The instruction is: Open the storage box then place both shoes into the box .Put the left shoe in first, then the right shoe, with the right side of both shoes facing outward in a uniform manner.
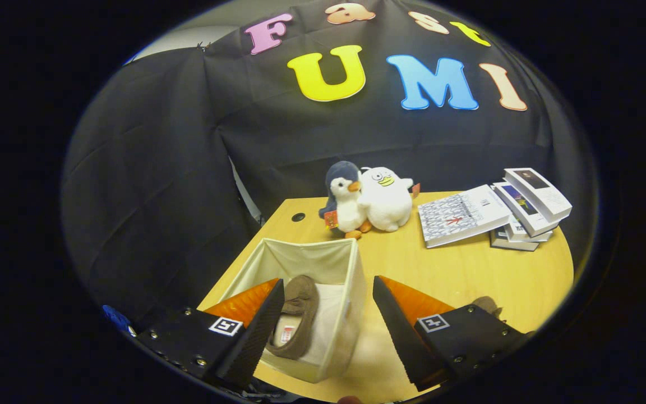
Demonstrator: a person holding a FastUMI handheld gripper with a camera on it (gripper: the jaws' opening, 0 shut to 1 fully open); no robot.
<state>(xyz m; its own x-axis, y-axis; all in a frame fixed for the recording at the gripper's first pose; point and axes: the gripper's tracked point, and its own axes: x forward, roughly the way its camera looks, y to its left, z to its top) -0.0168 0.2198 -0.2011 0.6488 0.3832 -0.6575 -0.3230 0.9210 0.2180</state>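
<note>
Storage box (351, 292) is open, a cream fabric bin sitting on the wooden table (469, 269) near its left edge. One brown shoe (296, 320) lies inside it, toe end pointing away toward the far wall of the box, insole up (which shoe of the pair, can't tell). Second shoe (488, 306) is just a brown sliver on the table, mostly hidden behind the right finger. Gripper (328, 294) hangs above the box with fingers spread wide, nothing between them; left finger is over the box interior beside the shoe, right finger is over bare tabletop just past the box's right wall. Beyond the box, at the far table edge: two plush toys side by side and touching, a penguin (345, 199) and a white bird (386, 196). Right of those, a stack of books (516, 210), partly fanned out.
</note>
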